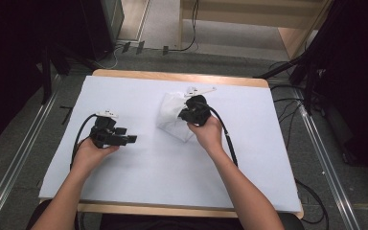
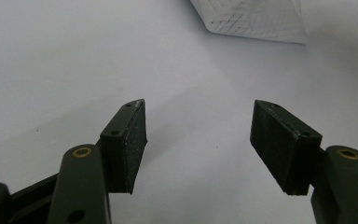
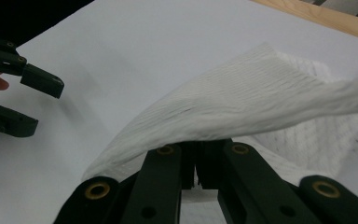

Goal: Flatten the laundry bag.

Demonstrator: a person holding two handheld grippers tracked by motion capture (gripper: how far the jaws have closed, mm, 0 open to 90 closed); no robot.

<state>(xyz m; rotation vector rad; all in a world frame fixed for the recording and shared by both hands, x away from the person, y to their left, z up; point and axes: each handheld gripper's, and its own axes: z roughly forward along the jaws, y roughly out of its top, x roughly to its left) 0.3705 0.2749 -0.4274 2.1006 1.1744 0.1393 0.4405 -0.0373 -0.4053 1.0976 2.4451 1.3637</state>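
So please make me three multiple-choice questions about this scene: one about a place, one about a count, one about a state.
1. Where does the white cloth lie on the table?
A. near the far edge, beside the right gripper
B. at the near left corner
C. on the floor

2. How many grippers does the person hold?
A. one
B. two
C. three

3. How do the jaws of the left gripper stand?
A. shut on the cloth
B. shut on nothing
C. open, with nothing between them

Answers:
1. A: the high view shows the cloth toward the far side of the table, at the right gripper.
2. B: the high view shows one gripper in each hand.
3. C: the left gripper view shows a wide gap between the pads and bare table in it, while the right gripper's jaws are closed on the cloth.
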